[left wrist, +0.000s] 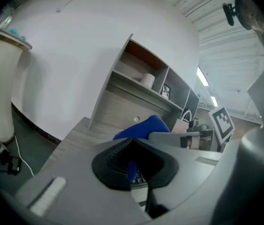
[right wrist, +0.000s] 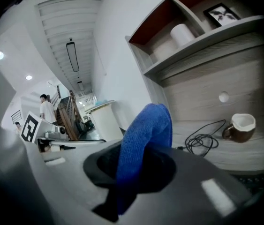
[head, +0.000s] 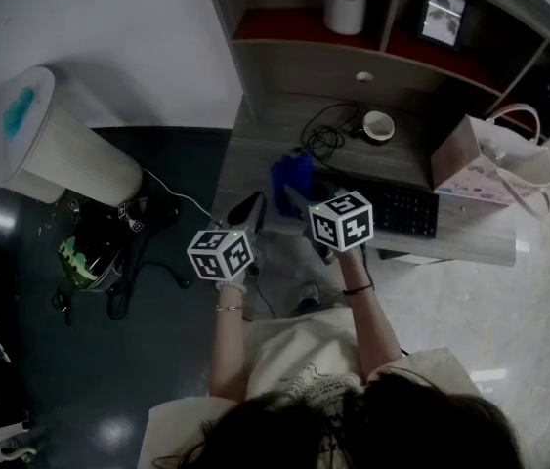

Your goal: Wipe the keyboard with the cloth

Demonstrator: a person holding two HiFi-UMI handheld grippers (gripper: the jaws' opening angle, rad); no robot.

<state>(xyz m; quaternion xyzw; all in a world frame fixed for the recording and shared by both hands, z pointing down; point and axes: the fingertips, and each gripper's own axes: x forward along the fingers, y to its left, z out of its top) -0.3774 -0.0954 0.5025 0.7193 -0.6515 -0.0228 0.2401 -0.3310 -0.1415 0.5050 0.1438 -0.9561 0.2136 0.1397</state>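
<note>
The blue cloth [head: 292,176] sits at the front left of the counter [head: 265,149], bunched up in a hump between the tips of the two tools. The right hand-held gripper [right wrist: 139,159] has its jaws clamped on it, and the fabric [right wrist: 146,135] rises out of the pads in a thick fold. The left hand-held gripper [left wrist: 132,167] is nearly closed, with a thin strip of the same cloth [left wrist: 143,127] caught between its pads and a sliver of keys showing through the slit beside it. From overhead, the left tool [head: 251,208] comes in at the cloth's 7 o'clock and the right one [head: 302,203] at its 5 o'clock.

The black keyboard [head: 406,208] lies at the cloth's 4 o'clock, along the counter's front edge, apart from the cloth. A tangled black cable [head: 323,137] lies at 1 o'clock, and a cup [head: 378,125] just beyond it. A pink paper bag [head: 485,159] stands at the counter's right end. On the shelf above stand a white roll [head: 345,8] and a framed picture [head: 443,16]. Well off at 9 o'clock, a tall white cylindrical unit [head: 55,145] stands on the dark floor.
</note>
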